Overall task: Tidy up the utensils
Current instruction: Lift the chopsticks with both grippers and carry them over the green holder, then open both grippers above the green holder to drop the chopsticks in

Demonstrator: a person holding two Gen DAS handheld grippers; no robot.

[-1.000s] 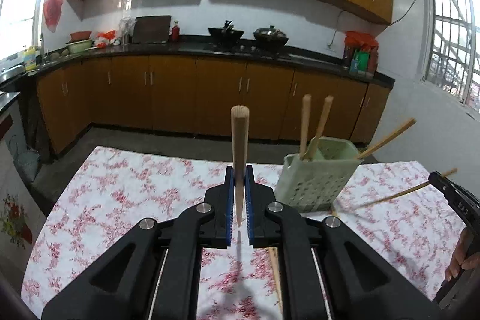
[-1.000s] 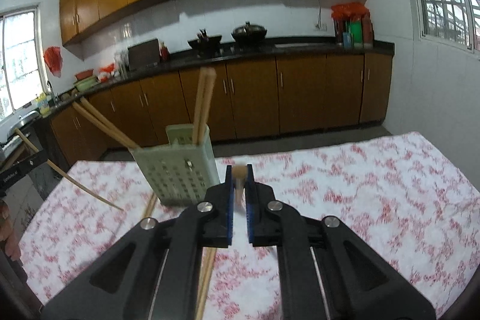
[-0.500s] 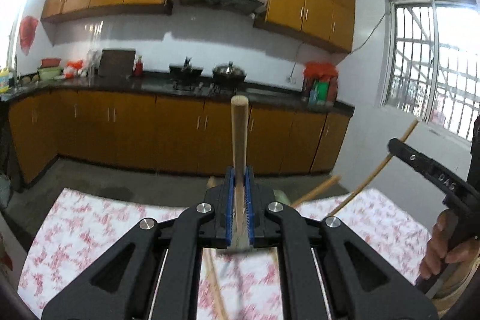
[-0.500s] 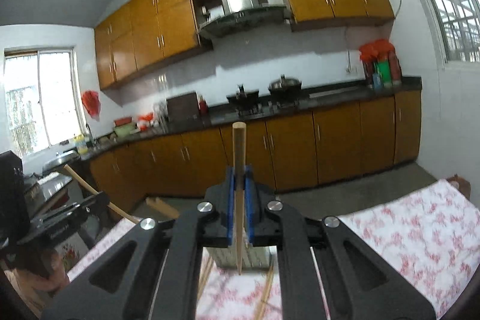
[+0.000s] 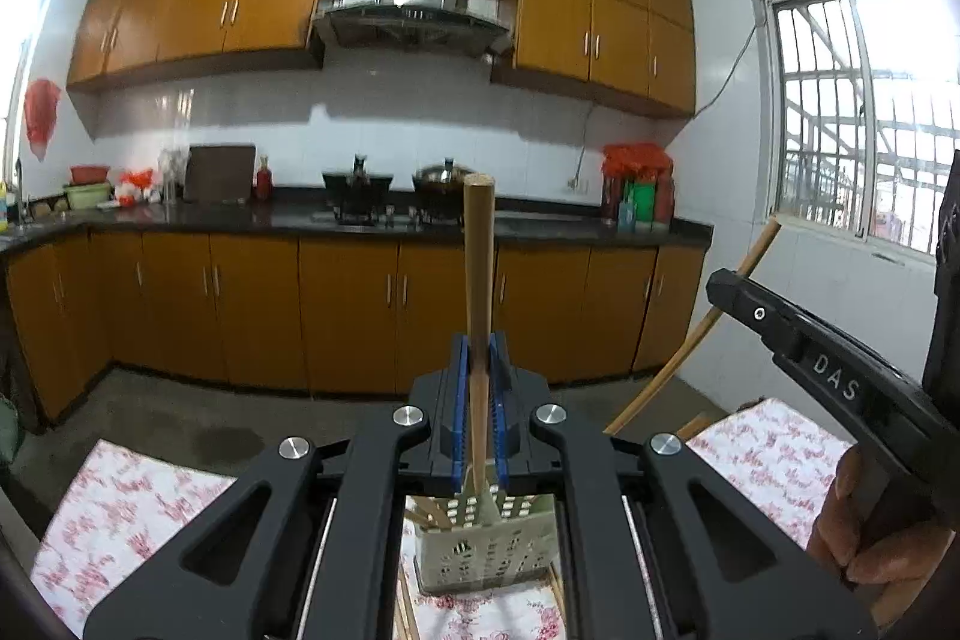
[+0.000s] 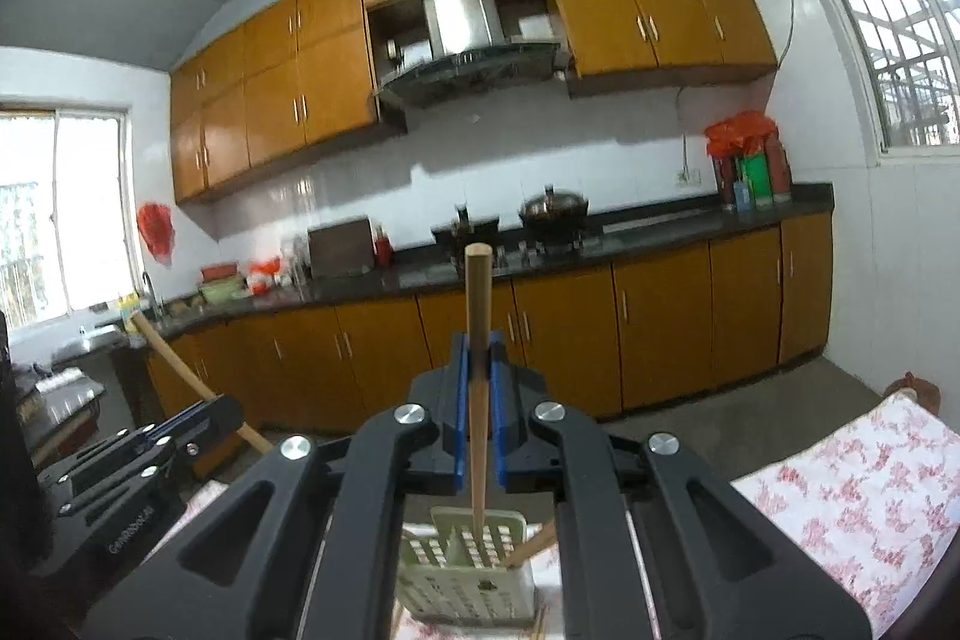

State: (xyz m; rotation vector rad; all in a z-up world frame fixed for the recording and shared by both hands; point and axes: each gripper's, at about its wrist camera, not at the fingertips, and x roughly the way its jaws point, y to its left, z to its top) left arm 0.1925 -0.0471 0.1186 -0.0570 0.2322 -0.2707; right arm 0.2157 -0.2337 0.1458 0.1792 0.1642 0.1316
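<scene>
My left gripper [image 5: 479, 400] is shut on a wooden chopstick [image 5: 478, 274] held upright, its lower tip over the pale green perforated utensil holder [image 5: 486, 550] below. My right gripper [image 6: 478, 400] is shut on another upright wooden chopstick [image 6: 478, 328], its tip inside the same holder [image 6: 474, 574], where another chopstick [image 6: 531, 547] leans. In the left wrist view the right gripper [image 5: 798, 340] shows at right with its chopstick [image 5: 690, 340] slanting down. In the right wrist view the left gripper [image 6: 138, 454] shows at lower left with its chopstick [image 6: 180, 370].
The holder stands on a table with a red floral cloth [image 5: 774, 466], also seen in the right wrist view [image 6: 852, 496]. More chopsticks [image 5: 405, 610] lie on the cloth by the holder. Kitchen cabinets and a dark counter [image 5: 360, 220] stand beyond the table.
Both grippers have risen and come in over the holder, each still holding its chopstick upright. The holder has gone from ahead of the fingers to beneath them.
</scene>
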